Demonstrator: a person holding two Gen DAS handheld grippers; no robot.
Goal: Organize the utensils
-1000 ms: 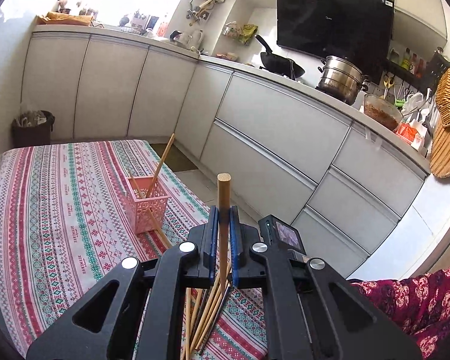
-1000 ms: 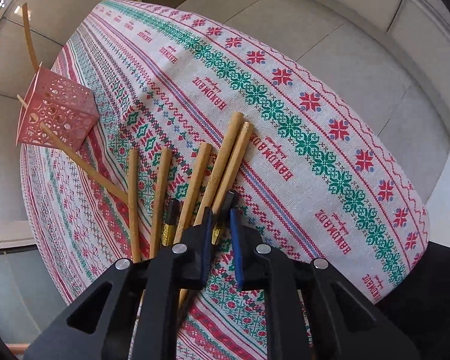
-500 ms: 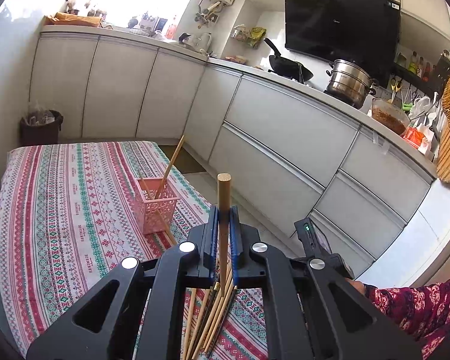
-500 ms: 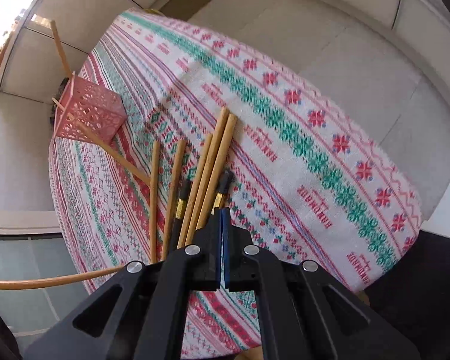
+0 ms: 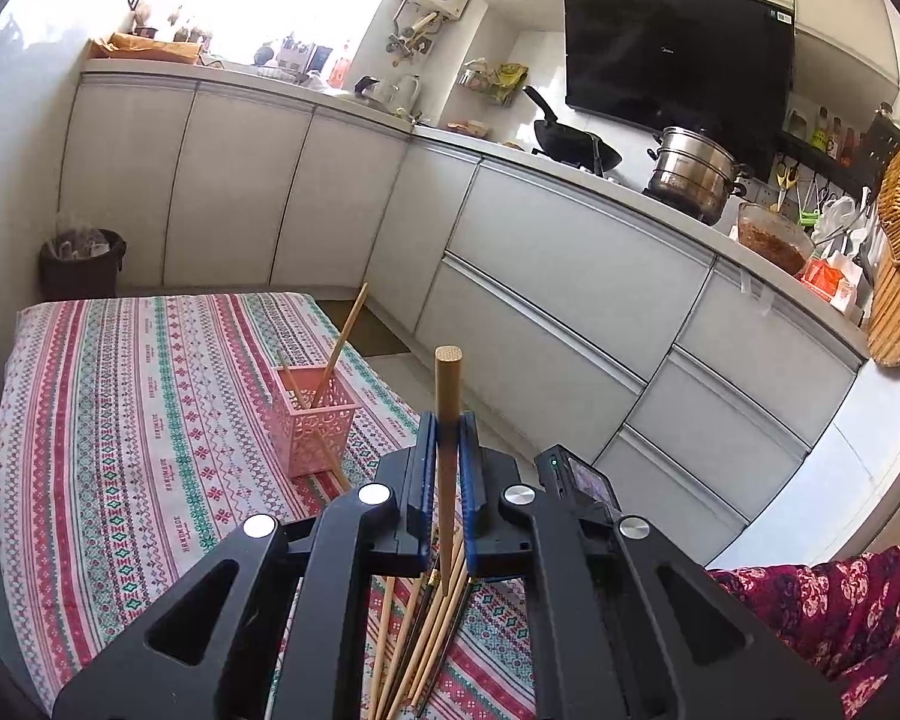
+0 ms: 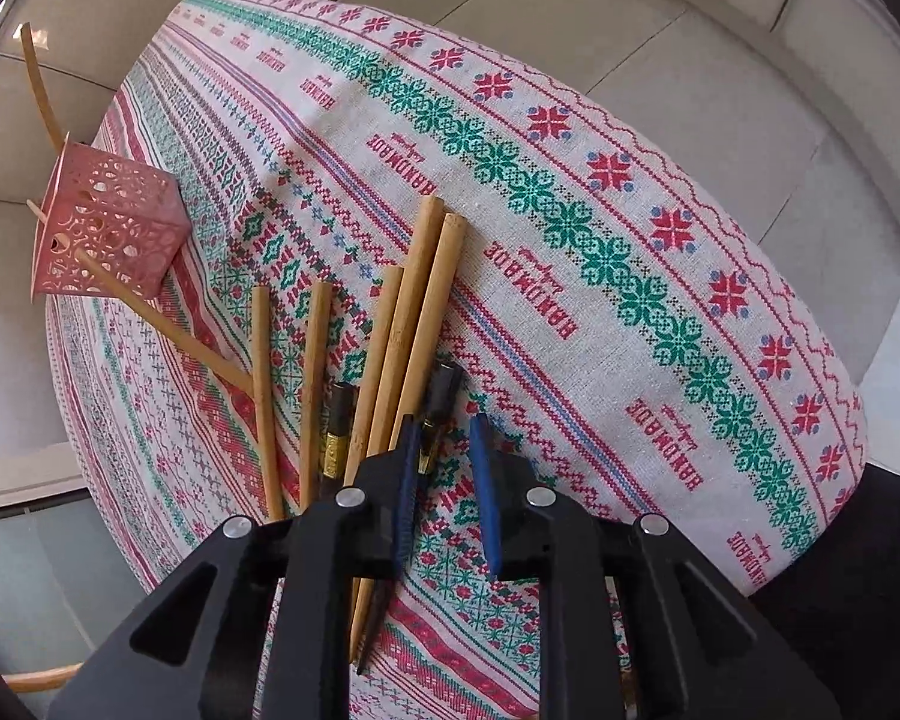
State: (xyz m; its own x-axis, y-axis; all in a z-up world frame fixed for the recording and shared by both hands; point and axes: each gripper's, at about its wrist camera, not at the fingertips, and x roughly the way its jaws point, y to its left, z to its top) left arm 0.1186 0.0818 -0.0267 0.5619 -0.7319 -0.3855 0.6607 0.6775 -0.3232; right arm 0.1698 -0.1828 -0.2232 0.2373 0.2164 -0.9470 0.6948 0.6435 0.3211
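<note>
Right gripper (image 6: pixel 444 468) jaws just opened over round wooden chopsticks (image 6: pixel 414 324).

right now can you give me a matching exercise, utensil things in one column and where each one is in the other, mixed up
Things:
1. wooden stick
2. pink basket
3. black chopstick
4. pot

Places:
A. on the counter
B. flat on the cloth at the right gripper's tips
C. upright on the cloth, sticks in it
D. clamped in the left gripper

Pairs: 1-D, 2-C, 3-B, 4-A
</note>
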